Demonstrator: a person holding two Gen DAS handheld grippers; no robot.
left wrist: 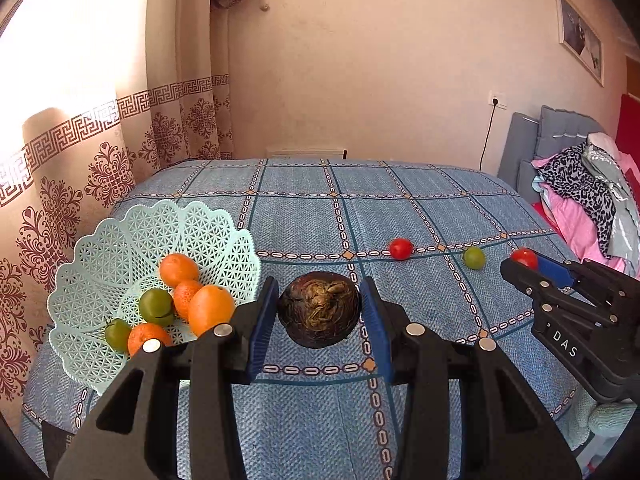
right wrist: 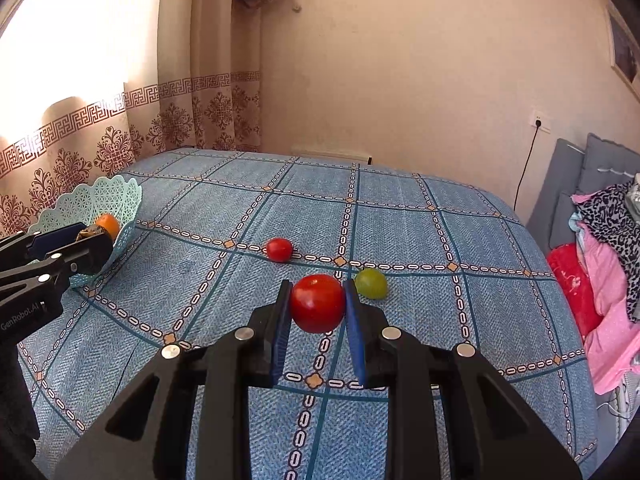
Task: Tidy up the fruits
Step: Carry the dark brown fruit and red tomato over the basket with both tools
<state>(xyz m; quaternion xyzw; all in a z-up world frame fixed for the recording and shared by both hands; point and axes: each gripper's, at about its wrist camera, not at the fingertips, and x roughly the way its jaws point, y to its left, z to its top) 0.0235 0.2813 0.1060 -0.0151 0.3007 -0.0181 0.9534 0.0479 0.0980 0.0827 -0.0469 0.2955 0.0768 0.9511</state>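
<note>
Your left gripper point(left wrist: 320, 312) has its blue pads closed in on a dark brown, rough round fruit point(left wrist: 319, 307), pads touching it on both sides, so it's pinched. Whether the fruit is lifted or resting on the cloth, you can't really tell from the left wrist view. Just to the left of it sits the mint green lattice basket point(left wrist: 120, 240), tilted toward you, with four orange fruits point(left wrist: 211, 308) and two green ones point(left wrist: 156, 306) piled in the bottom.

Your right gripper point(right wrist: 318, 304) is clamped on a red tomato point(right wrist: 317, 307), pads snug against both sides, jaws only as wide as the tomato. From the left wrist view you can see that same gripper off to the right, its tomato poking out at the tip.

Further out on the blue checked bedspread point(right wrist: 440, 232), a green fruit point(right wrist: 371, 283) lies just beside the right gripper's tip on the right, and a smaller red tomato point(right wrist: 279, 249) sits a bit beyond, to the left. Both are loose on the cloth, well apart from the basket.

Past the bed there's a patterned curtain point(left wrist: 100, 168) on the left and a pile of clothes point(left wrist: 592, 208) on the right.
</note>
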